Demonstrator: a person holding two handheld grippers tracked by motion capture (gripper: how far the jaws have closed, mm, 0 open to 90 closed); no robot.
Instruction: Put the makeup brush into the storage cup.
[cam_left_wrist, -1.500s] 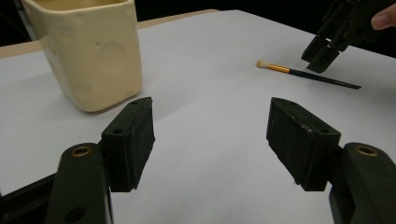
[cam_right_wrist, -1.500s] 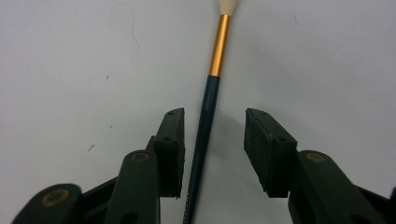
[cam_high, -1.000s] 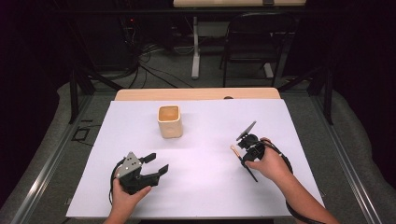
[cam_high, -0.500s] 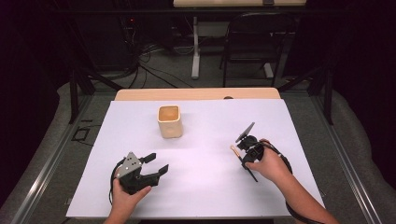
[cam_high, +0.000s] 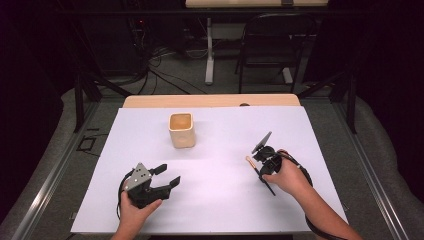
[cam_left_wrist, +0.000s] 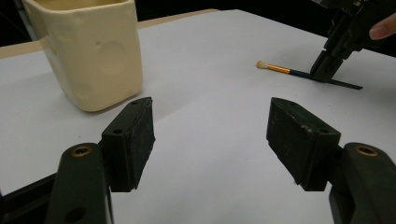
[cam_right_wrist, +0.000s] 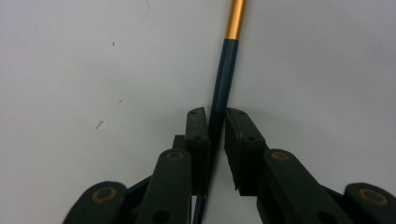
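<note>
A thin brush with a dark handle, gold ferrule and pale tip lies on the white sheet at the right. My right gripper points down onto its handle. In the right gripper view the jaws have just been closing and both pads press on the dark handle. My left gripper rests low at the front left, open, with nothing between its pads. Beyond it stand a cream cup, the brush and the right gripper.
The cream square cup stands upright at the middle back of the white sheet. A strip of wooden tabletop shows behind the sheet. A dark chair and cables lie on the floor beyond the table.
Both hands stay where they were. The right gripper's jaws have drawn in around the brush handle, which still lies on the sheet.
</note>
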